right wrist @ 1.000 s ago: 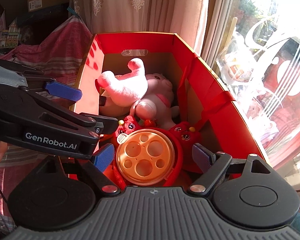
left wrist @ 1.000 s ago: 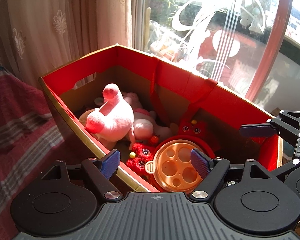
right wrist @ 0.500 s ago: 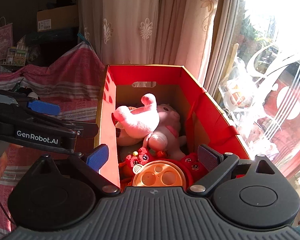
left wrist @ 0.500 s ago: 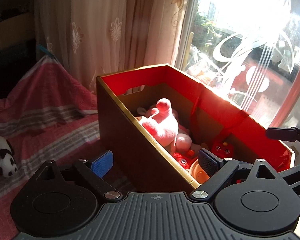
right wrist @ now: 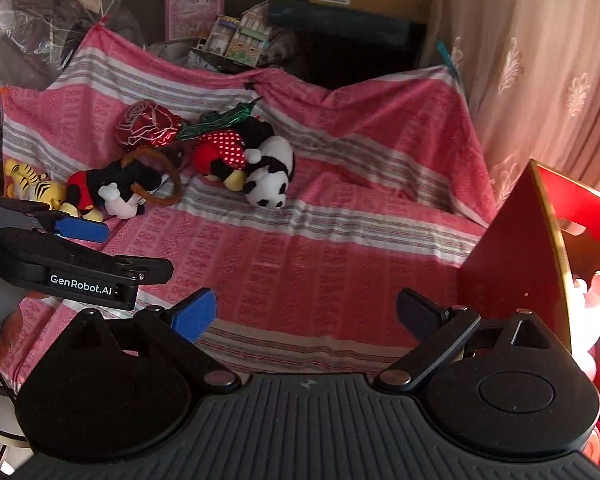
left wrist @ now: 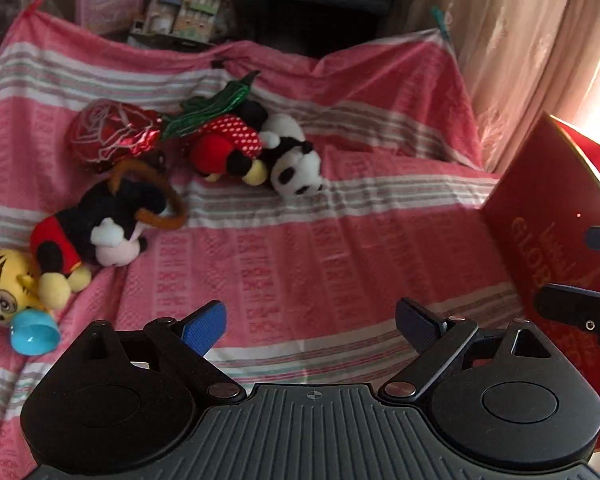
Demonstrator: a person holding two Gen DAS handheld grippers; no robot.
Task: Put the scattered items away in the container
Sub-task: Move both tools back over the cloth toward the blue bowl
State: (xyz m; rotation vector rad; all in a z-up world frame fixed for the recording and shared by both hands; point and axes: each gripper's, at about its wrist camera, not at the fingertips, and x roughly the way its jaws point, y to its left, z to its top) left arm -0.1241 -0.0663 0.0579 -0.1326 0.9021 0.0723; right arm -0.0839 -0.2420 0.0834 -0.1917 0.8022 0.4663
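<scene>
- Pink striped cloth (left wrist: pixel 340 240) covers the surface; curtain (right wrist: pixel 540 80) at right
- Panda (left wrist: pixel 294 164) and other plush toys lie scattered; red box (left wrist: pixel 540 208) stands at right
- Left gripper (left wrist: pixel 310 322) and right gripper (right wrist: pixel 304 312) both gape wide, empty

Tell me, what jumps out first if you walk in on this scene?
A heap of soft toys on the pink striped cloth: a panda beside a polka-dot mouse, a shiny foil rose behind them, a tiger at far left. At right stands the red box. Both grippers, left and right, are open and empty.
</scene>
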